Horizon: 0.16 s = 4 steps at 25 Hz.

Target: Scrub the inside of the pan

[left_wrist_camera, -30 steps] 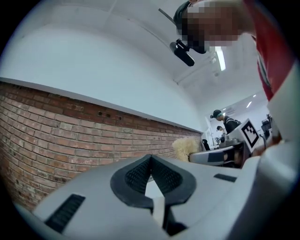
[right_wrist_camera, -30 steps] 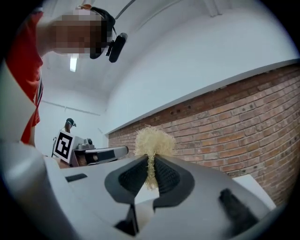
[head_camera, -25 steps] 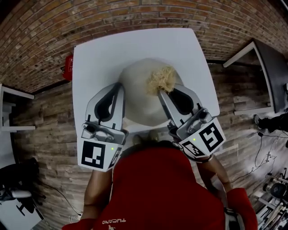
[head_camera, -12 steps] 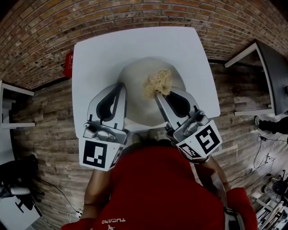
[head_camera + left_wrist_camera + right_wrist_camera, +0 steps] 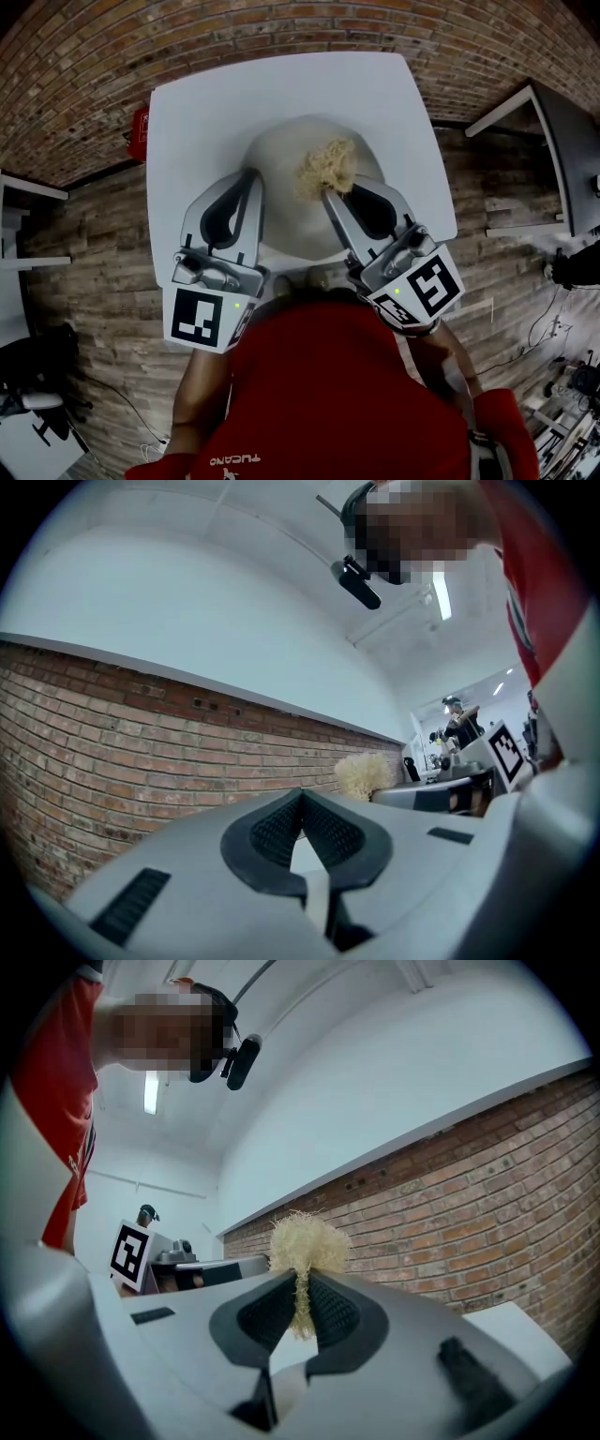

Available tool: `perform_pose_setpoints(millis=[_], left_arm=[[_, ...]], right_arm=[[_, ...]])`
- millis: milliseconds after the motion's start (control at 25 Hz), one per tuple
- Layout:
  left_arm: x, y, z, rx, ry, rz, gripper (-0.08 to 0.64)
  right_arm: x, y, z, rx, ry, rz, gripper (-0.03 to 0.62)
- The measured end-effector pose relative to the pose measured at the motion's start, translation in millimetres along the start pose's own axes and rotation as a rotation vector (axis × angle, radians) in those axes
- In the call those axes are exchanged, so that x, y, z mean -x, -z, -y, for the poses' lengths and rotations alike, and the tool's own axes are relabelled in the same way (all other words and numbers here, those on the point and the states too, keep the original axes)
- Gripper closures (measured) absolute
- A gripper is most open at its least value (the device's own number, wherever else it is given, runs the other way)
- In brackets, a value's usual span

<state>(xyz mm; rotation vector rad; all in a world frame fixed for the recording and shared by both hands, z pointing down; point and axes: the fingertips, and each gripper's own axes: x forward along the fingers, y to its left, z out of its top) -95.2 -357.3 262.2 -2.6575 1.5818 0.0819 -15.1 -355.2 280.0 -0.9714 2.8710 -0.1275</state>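
A round cream pan (image 5: 281,202) sits in the middle of the white table (image 5: 206,112) in the head view. A straw-coloured fibrous scrubber (image 5: 325,169) lies against the pan's inside, right of centre. My right gripper (image 5: 328,194) is shut on the scrubber's near end; in the right gripper view the tuft (image 5: 307,1241) sticks out past the pinched pads of that gripper (image 5: 300,1279). My left gripper (image 5: 251,176) rests at the pan's left rim. Its pads (image 5: 281,827) meet at the tips of the left gripper (image 5: 301,794) with nothing visible between them.
A red object (image 5: 141,134) hangs at the table's left edge. The table stands on wooden flooring beside a brick wall. A dark table (image 5: 562,150) is off to the right and white furniture (image 5: 19,225) to the left. My red-shirted torso (image 5: 328,394) fills the near side.
The right gripper has carried the scrubber a little to the left across the pan's inside. The left gripper has stayed at the left rim.
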Motion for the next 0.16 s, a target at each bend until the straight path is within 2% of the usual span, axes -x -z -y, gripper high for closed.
perform_pose_setpoints(millis=[160], left_arm=[[0.2, -0.5, 0.4, -0.001, 0.003, -0.002, 0.548]], right_arm=[[-0.1, -2.1, -0.6, 0.006, -0.003, -0.001, 0.543]])
